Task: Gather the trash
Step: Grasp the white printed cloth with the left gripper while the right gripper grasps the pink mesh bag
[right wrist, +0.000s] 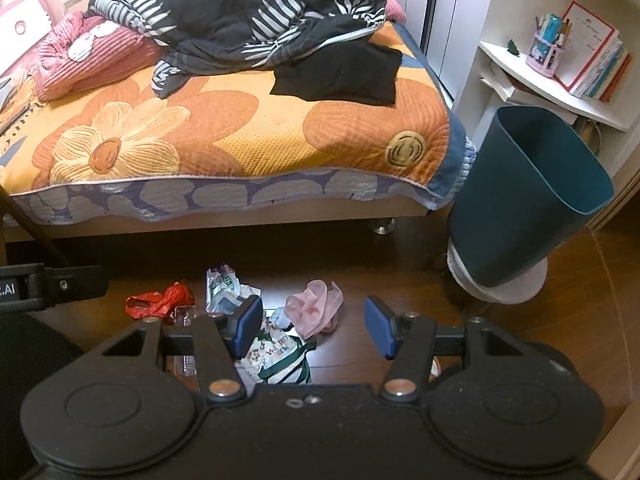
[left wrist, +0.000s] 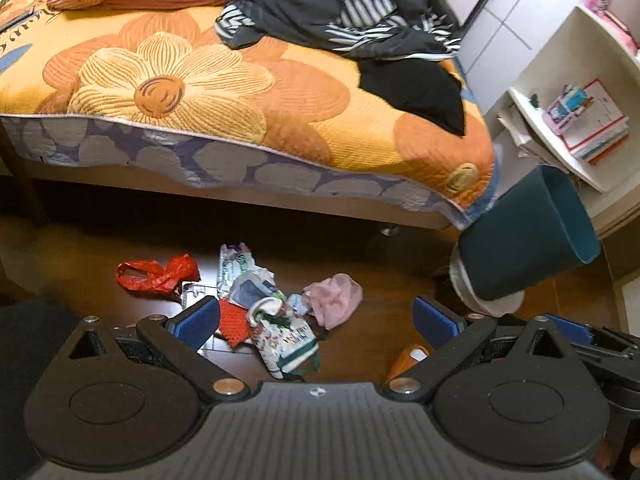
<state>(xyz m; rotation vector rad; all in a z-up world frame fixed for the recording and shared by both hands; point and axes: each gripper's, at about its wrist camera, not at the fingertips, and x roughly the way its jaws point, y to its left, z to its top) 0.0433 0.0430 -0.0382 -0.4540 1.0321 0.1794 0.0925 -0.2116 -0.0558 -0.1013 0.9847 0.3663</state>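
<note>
Trash lies in a heap on the dark wood floor in front of the bed: a red plastic bag point(left wrist: 158, 274) point(right wrist: 160, 302), a pink plastic bag point(left wrist: 334, 298) point(right wrist: 316, 312), a white and green printed wrapper point(left wrist: 286, 340) point(right wrist: 280, 358), a crumpled white wrapper point(left wrist: 234, 264) point(right wrist: 220, 284) and a red net piece point(left wrist: 234, 322). A dark teal bin point(left wrist: 528, 236) point(right wrist: 532, 196) with a white liner stands at the right. My left gripper point(left wrist: 316, 322) hangs open above the heap, holding nothing. My right gripper point(right wrist: 314, 330) is also open and empty over the heap.
The bed point(left wrist: 280, 92) point(right wrist: 240, 136) with an orange flower cover, dark blanket and pink pillow fills the back. A white shelf point(left wrist: 560, 132) point(right wrist: 552, 92) with books stands right of the bin. An orange object point(left wrist: 408, 360) lies on the floor by my left gripper's right finger.
</note>
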